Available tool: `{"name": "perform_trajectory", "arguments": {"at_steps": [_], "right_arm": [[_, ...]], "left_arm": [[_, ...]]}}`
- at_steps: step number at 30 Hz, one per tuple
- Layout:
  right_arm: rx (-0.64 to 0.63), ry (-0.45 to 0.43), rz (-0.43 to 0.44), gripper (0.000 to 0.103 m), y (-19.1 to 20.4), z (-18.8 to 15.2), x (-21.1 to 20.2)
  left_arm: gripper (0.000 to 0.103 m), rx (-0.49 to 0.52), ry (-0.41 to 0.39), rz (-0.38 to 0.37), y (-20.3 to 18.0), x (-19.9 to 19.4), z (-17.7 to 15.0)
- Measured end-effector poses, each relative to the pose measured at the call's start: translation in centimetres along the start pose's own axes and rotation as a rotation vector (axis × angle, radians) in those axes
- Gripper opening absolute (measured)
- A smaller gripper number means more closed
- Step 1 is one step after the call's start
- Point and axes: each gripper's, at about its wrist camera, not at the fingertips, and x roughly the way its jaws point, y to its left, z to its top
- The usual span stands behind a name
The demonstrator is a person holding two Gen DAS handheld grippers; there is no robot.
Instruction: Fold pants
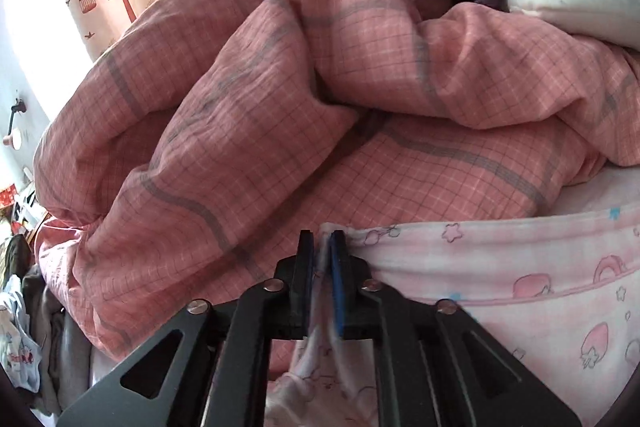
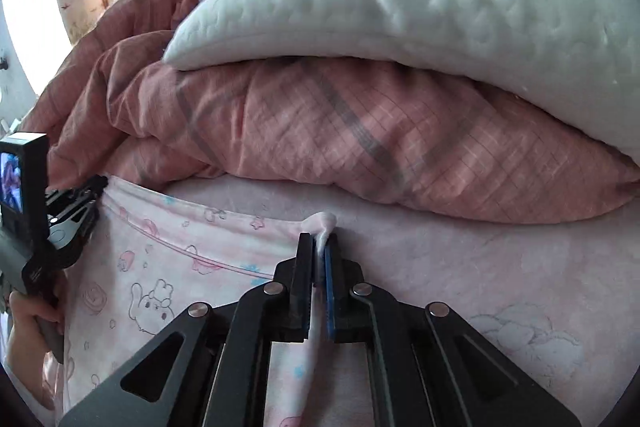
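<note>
Two grippers, the left gripper (image 1: 321, 241) and right gripper (image 2: 319, 242), each pinch one edge of one pair of pink printed pants (image 2: 168, 259) beside one pink checked duvet (image 1: 240, 131).

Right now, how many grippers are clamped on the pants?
2. The left gripper pinches the pants at their left upper corner; the right gripper pinches the opposite corner, jaws shut on fabric. The rest of the pants may be hidden below.
</note>
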Motion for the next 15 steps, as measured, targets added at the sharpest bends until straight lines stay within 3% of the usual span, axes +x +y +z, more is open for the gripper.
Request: {"name": "perform_trajectory", "arguments": {"at_steps": [1, 3, 5, 6, 8, 9, 13, 15], "right_arm": [[-0.006, -0.001, -0.003, 0.003, 0.0, 0.0, -0.1], [-0.008, -0.028, 0.009, 0.003, 0.0, -0.1, -0.7], [0.006, -0.06, 0.028, 0.01, -0.3, -0.3, -1.6], [0.015, -0.088, 0.035, 0.019, -0.6, -0.4, -2.3], [0.022, -0.148, 0.054, 0.046, -0.6, -0.9, -4.1], [0.024, -0.175, 0.06, 0.064, -0.8, -1.2, -5.0], [0.014, -0.284, 0.135, 0.065, -1.2, -2.6, -9.2], [0.028, -0.31, 0.176, 0.065, -1.5, -4.2, -11.1]], "left_arm": [[0.027, -0.025, 0.003, 0.005, 0.4, 0.0, 0.2], [0.037, -0.082, -0.03, -0.004, 1.6, -1.6, 0.0], [0.05, -0.126, -0.091, -0.033, 3.1, -3.9, -0.6], [0.059, -0.141, -0.12, -0.043, 3.7, -5.2, -1.1], [0.06, -0.154, -0.162, -0.08, 5.3, -8.5, -2.4], [0.06, -0.166, -0.17, -0.104, 5.9, -9.8, -3.2], [0.06, -0.253, -0.151, -0.233, 9.8, -15.1, -8.6], [0.06, -0.264, -0.178, -0.235, 11.3, -18.3, -11.5]]}}
